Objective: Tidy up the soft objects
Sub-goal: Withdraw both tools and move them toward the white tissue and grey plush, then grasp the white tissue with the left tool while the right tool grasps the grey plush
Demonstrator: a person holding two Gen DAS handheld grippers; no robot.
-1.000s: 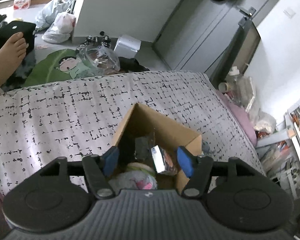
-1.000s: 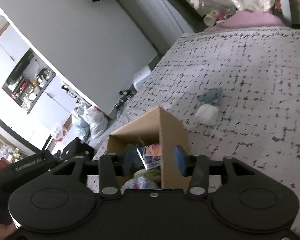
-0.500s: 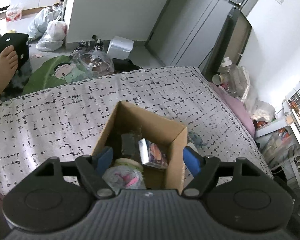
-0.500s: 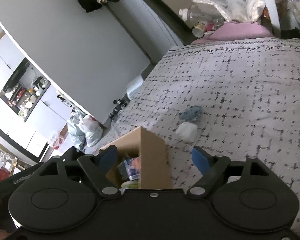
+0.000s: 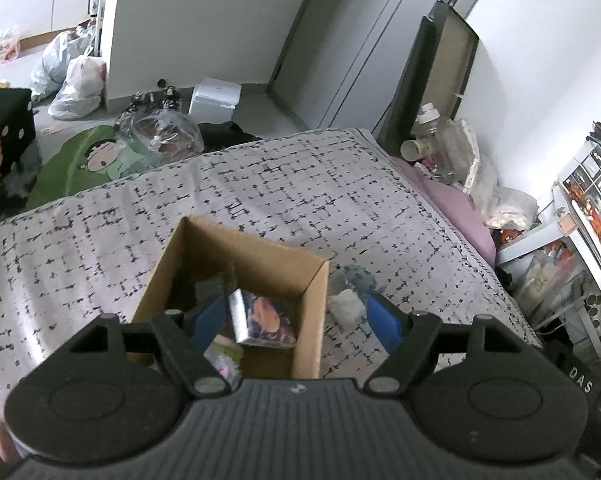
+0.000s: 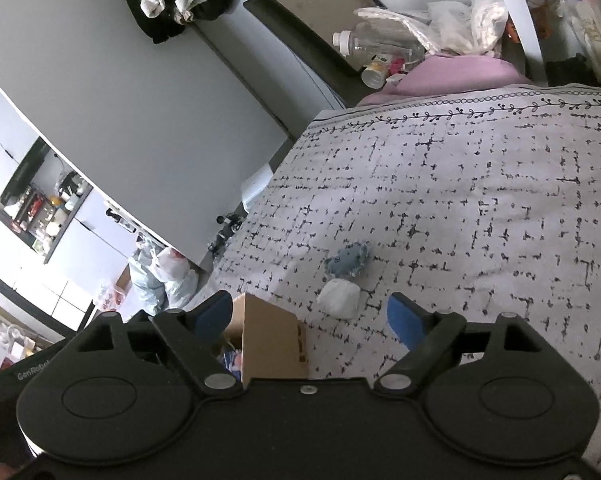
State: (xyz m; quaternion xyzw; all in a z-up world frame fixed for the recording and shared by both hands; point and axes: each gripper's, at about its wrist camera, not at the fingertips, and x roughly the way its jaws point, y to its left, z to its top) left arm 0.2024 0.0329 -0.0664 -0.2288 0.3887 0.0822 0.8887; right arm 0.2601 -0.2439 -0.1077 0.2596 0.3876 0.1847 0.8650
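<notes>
An open cardboard box (image 5: 244,252) stands on the patterned bedspread (image 5: 300,184) and holds several soft items, among them a shiny printed packet (image 5: 262,320). My left gripper (image 5: 294,318) is open and empty above the box's right wall. To the right of the box lie a white soft lump (image 5: 346,306) and a blue soft toy (image 5: 356,278). In the right wrist view the box's corner (image 6: 272,344) is at lower left, with the white lump (image 6: 339,298) and blue toy (image 6: 350,260) beyond. My right gripper (image 6: 310,322) is open and empty, just short of the white lump.
The bed ends at a pink pillow (image 5: 460,208) with bottles and bags (image 5: 448,148) behind it. Floor clutter lies past the far edge: plastic bags (image 5: 76,88), a green cushion (image 5: 84,164), a white bin (image 5: 214,98). A shelf unit (image 5: 580,216) stands at right.
Both grippers opened wide and drew back from over the box. The right gripper swung right toward the white lump and blue toy; the left view shifted so the box sits lower left.
</notes>
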